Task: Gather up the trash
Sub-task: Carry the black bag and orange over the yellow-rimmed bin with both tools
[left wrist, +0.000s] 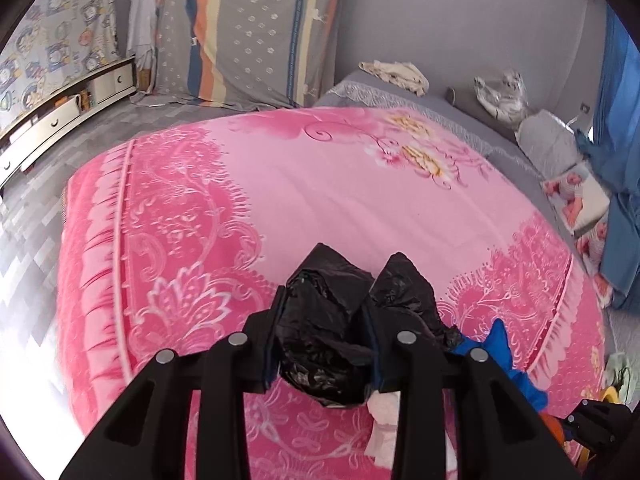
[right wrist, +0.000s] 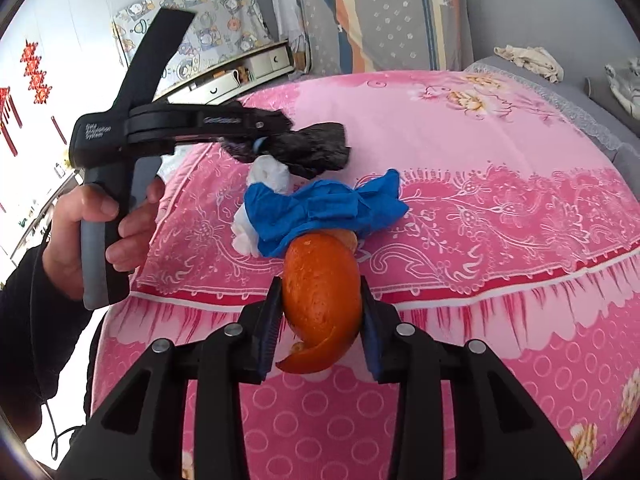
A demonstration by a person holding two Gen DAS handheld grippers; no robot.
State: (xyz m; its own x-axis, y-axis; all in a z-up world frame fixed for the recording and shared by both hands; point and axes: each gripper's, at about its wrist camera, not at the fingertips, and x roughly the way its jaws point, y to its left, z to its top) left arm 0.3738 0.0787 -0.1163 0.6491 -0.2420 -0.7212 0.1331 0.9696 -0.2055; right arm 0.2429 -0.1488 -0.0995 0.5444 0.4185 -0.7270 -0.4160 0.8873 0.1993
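Observation:
My left gripper (left wrist: 324, 300) is shut on a crumpled black plastic bag (left wrist: 328, 328), which bulges out between and past the fingers, above the pink blanket (left wrist: 320, 184). In the right wrist view the left gripper (right wrist: 276, 128) carries that bag (right wrist: 316, 148) just over the bed. My right gripper (right wrist: 320, 280) is shut on a curled orange peel (right wrist: 320, 296), both pads pressing its sides. A crumpled blue glove (right wrist: 320, 208) and a white tissue (right wrist: 272, 172) lie on the blanket between the two grippers; the glove (left wrist: 500, 340) and tissue (left wrist: 384, 412) also show beside the left fingers.
A person's hand (right wrist: 84, 224) grips the left tool's handle. A striped pillow (left wrist: 248, 28) leans on the far wall beside a drawer unit (left wrist: 60, 120). Folded bedding (left wrist: 552, 140), a crumpled cloth (left wrist: 396, 72) and blue curtains (left wrist: 616, 120) lie along the bed's right side.

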